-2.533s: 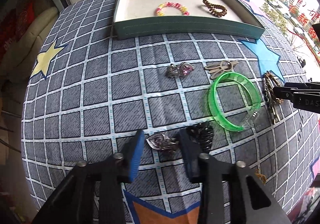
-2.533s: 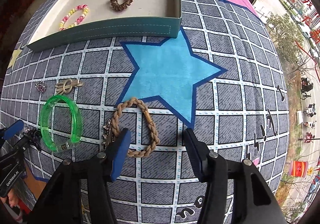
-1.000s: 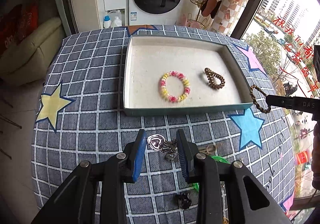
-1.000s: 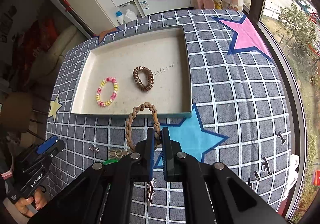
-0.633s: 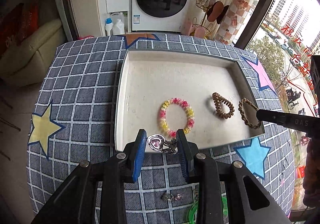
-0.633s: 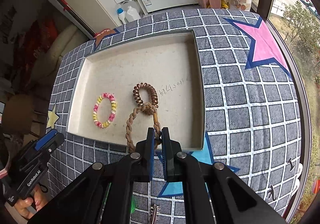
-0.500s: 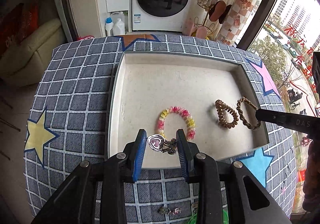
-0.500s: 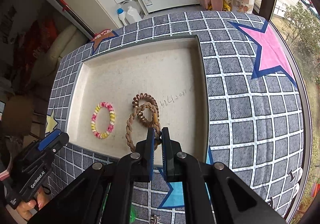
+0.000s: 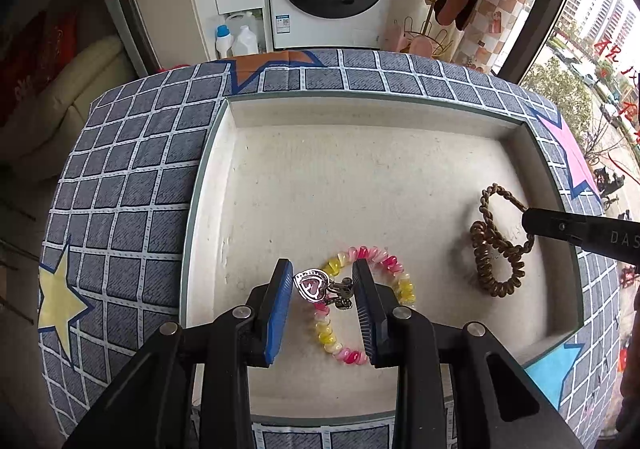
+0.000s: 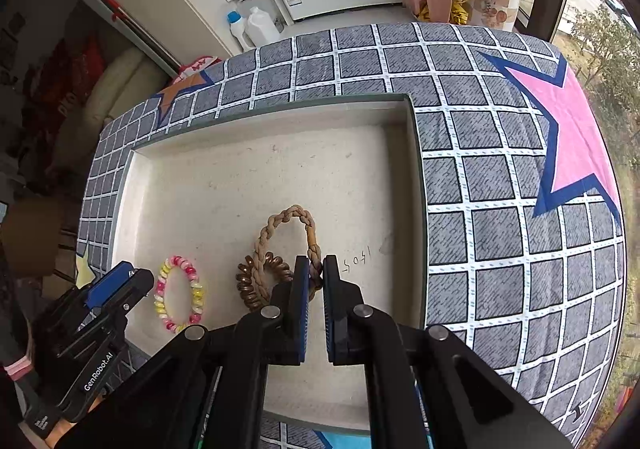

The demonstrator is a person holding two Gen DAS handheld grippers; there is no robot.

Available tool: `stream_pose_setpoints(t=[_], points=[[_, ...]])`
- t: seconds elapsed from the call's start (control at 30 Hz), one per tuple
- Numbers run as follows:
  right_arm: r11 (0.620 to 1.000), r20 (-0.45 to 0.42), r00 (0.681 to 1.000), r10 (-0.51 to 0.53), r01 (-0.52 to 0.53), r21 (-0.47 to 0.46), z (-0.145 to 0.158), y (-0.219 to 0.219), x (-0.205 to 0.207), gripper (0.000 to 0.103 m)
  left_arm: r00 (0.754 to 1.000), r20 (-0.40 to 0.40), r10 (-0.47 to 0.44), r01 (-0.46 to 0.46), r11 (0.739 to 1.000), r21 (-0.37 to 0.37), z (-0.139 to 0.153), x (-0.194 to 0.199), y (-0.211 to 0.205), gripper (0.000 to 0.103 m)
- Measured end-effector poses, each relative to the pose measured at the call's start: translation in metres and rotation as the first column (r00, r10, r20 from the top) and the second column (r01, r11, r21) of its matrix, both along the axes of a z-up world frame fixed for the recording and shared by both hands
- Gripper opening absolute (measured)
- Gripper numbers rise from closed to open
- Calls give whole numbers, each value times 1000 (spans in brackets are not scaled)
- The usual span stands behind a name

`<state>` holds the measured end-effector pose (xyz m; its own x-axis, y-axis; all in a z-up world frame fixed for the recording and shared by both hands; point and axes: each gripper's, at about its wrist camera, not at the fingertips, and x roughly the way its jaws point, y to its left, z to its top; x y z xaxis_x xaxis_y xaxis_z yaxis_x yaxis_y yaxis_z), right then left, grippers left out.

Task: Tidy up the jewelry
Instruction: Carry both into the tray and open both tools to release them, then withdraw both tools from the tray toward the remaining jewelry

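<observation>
**Two more pieces are almost in the tray**

The big tray (image 9: 208, 169) sits on the checked cloth (image 9: 120, 177). Two things already lie inside it: a pink and yellow bead bracelet (image 9: 400, 281) near the front, and a brown curly hair tie (image 9: 496, 273) to its right.

The left gripper (image 9: 322, 289) is over the near part of the tray, right above the bead bracelet. Its jaws are partly closed and pinch a small heart charm (image 9: 312, 285) with a little clip on it.

The right gripper (image 10: 316, 281) is over the near right part of the tray. Its jaws are squeezed almost together on a braided rope bracelet (image 10: 280, 227). The loop of it hangs out toward the far side, and one side crosses over the curly hair tie. I cannot tell if it touches the tray floor.

So two pieces are put away, and two more are held above the tray. I think the next step is to let go of both. These pictures do not show whether more jewelry is waiting on the cloth.
</observation>
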<state>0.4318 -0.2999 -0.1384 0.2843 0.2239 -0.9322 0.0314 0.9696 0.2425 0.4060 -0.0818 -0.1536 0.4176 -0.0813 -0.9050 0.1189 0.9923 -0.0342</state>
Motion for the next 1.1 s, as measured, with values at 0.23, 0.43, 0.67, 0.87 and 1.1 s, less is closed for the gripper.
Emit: stream_pose_setpoints(t=[0.23, 0.43, 0.67, 0.87, 1.1], points=[[1000, -26, 1000, 9, -9, 9, -13, -2, 4, 8, 1000, -14, -8, 8, 999, 39, -11, 3, -6, 44], [1000, -33, 999, 18, -18, 5, -16, 0, 4, 8, 1000, -26, -17, 19, 997, 73, -12, 4, -9, 44], [999, 0, 1000, 16, -16, 29, -8, 1, 1, 63, 999, 34, 3, -6, 997, 82, 0, 1, -9, 95], [996, 18, 1000, -18, 16, 87, 6, -4, -2, 63, 1000, 27, 0, -2, 997, 79, 6, 1, -10, 95], [995, 29, 1000, -9, 6, 98, 18, -2, -14, 79, 999, 40, -4, 1, 998, 67, 17, -13, -6, 103]])
